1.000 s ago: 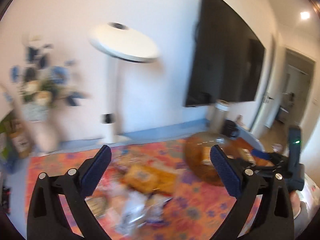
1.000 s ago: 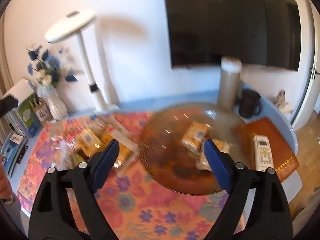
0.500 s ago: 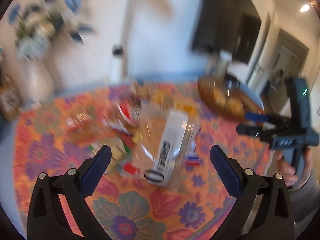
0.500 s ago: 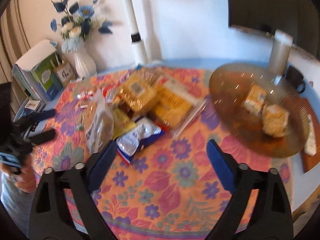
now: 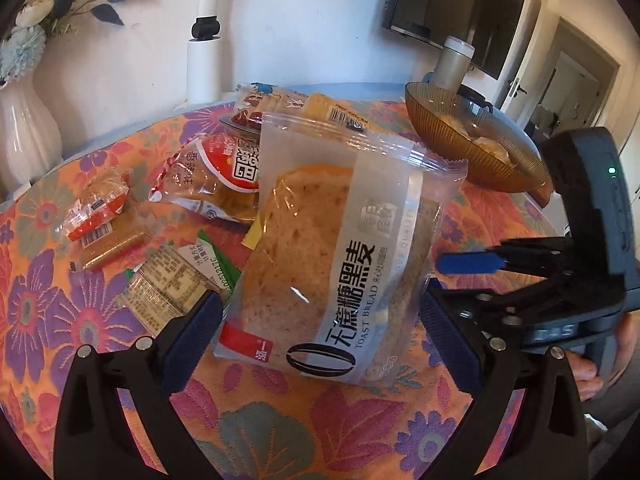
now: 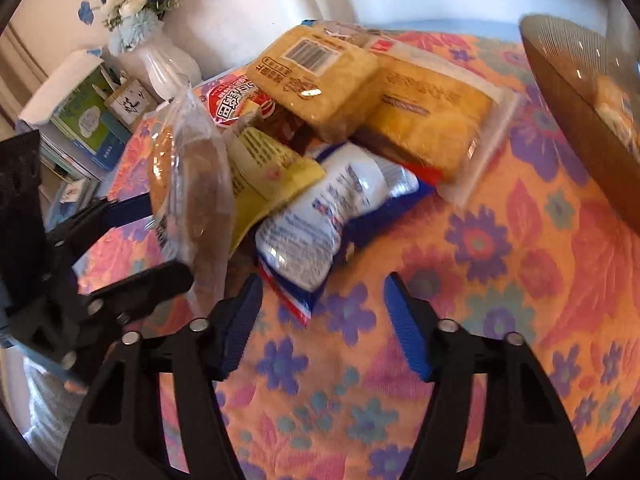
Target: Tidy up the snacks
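A clear pack of toast bread (image 5: 332,264) lies on top of a heap of snack packs on the flowered tablecloth (image 5: 344,424). My left gripper (image 5: 320,332) is open, its blue pads either side of the pack's near end. The bread pack (image 6: 192,184) shows edge-on in the right wrist view. My right gripper (image 6: 324,316) is open and empty, low over the cloth, just in front of a white-and-blue packet (image 6: 320,220). It also shows in the left wrist view (image 5: 472,264). An amber glass bowl (image 5: 472,152) holding a few snacks stands to the right.
Yellow cake packs (image 6: 400,96), a red-labelled pack (image 5: 216,164) and small wrapped snacks (image 5: 100,216) lie in the heap. A white vase (image 5: 24,128), a lamp post (image 5: 204,40) and a cylinder (image 5: 452,64) stand at the back. Books (image 6: 80,120) sit left.
Both grippers have dropped from looking at the wall down to the table. My left gripper has closed in around the bread pack. My right gripper has moved left to the white-and-blue packet.
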The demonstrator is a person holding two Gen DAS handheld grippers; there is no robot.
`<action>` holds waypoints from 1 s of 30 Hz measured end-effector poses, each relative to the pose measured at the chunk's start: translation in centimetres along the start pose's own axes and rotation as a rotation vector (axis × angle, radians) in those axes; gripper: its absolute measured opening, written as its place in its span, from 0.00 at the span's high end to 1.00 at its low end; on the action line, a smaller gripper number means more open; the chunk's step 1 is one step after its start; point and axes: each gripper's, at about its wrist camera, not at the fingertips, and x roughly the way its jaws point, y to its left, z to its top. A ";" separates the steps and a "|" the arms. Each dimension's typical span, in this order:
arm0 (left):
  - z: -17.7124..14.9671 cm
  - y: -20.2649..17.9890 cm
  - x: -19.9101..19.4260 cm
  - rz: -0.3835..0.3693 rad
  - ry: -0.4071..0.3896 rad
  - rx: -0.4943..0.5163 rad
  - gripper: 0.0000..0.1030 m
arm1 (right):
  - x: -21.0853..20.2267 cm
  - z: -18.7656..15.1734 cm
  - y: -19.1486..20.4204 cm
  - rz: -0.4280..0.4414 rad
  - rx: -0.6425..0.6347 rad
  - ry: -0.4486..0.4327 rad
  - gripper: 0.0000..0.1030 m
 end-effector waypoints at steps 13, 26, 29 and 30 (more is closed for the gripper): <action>0.9 -1.9 1.6 0.076 0.070 0.055 0.05 | -3.4 -1.8 -4.5 -0.054 0.064 -0.049 0.75; 1.7 -3.4 4.5 0.073 0.096 0.102 0.09 | -4.1 -1.1 -4.7 0.007 0.091 -0.077 0.32; 1.6 -2.9 3.5 0.054 0.060 0.069 0.21 | -2.5 -0.3 -3.9 0.002 0.082 -0.057 0.29; 1.5 -2.6 3.0 0.053 0.047 0.051 0.22 | -2.1 -0.2 -3.8 0.006 0.085 -0.049 0.29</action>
